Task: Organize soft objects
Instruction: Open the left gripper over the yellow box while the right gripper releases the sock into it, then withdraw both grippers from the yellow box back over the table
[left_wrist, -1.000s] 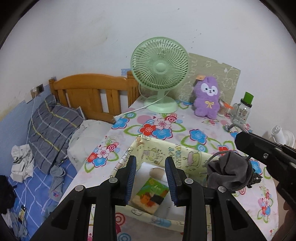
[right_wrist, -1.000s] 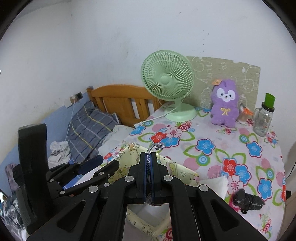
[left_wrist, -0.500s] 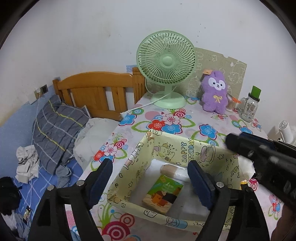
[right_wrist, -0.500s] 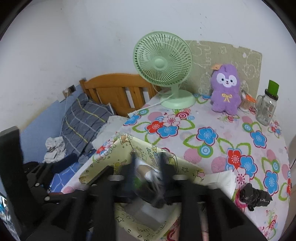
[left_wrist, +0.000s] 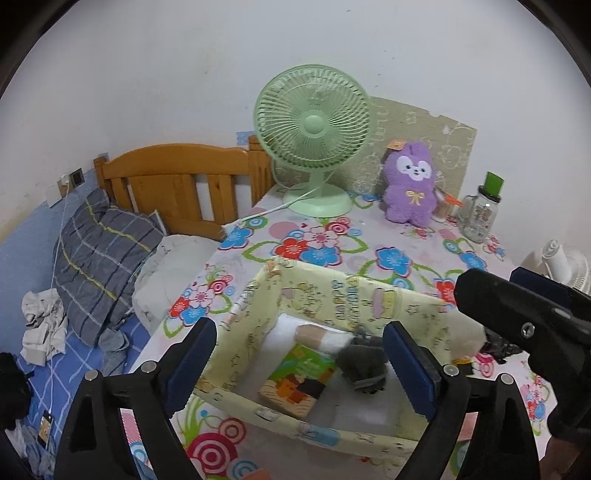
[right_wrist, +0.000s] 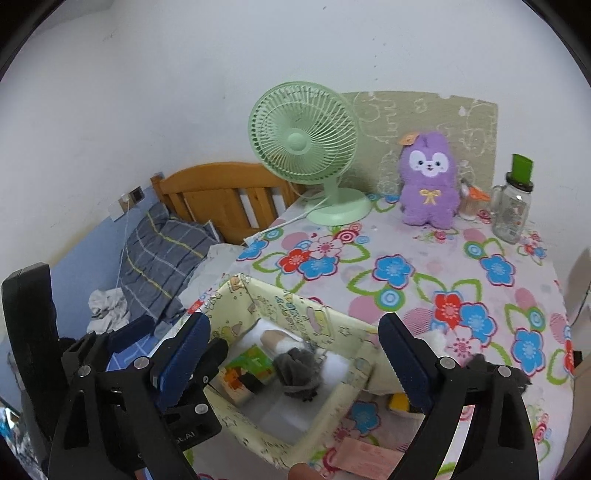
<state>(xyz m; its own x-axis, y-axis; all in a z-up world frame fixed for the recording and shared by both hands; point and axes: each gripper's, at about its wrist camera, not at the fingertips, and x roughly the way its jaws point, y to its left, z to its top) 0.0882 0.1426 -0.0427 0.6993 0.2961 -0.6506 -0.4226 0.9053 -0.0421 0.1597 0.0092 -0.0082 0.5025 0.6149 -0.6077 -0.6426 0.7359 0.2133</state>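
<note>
The left gripper (left_wrist: 299, 365), its jaws opening and empty, hovers over the yellow box (left_wrist: 354, 299) holding a grey soft bundle (left_wrist: 364, 363).

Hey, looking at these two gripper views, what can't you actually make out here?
- Dark bundle on the table: left wrist view, mostly hidden behind the right gripper's body.
- Small yellow thing beside the yellow box: right wrist view, hidden by a finger.
- Pink paper: cut off by the bottom edge.
- Bottle label: too small to read.
</note>
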